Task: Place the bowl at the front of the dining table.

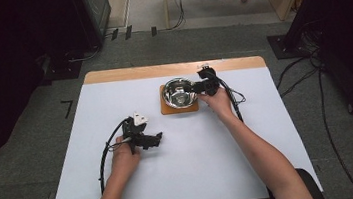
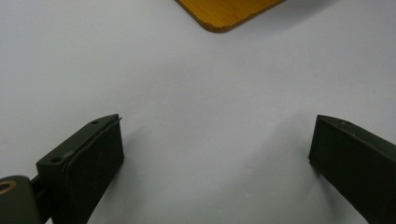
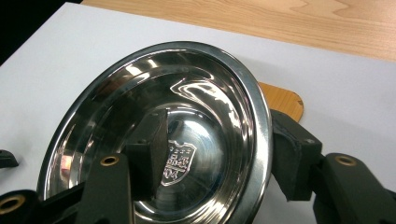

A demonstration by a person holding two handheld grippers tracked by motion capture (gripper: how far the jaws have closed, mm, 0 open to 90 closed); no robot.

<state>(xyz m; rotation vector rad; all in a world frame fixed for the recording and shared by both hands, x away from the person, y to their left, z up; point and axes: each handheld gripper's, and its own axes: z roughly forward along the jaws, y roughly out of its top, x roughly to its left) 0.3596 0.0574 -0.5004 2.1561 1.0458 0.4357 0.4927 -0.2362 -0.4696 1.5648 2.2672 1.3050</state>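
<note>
A shiny round stainless-steel bowl sits on a square orange wooden board at the table's far centre. The right gripper pinches its right rim, one jaw inside, one outside. The bowl looks light, rigid and slippery, so the rim seems the surest hold. The left gripper rests nearer, jaws spread, empty.

A shield-shaped stamp is embossed on the inside bottom of the steel bowl, seen in the right gripper view. It carries small characters, too blurred by glare to read. In the high view, a dark bracket-like mark sits on the floor, no legible text.
</note>
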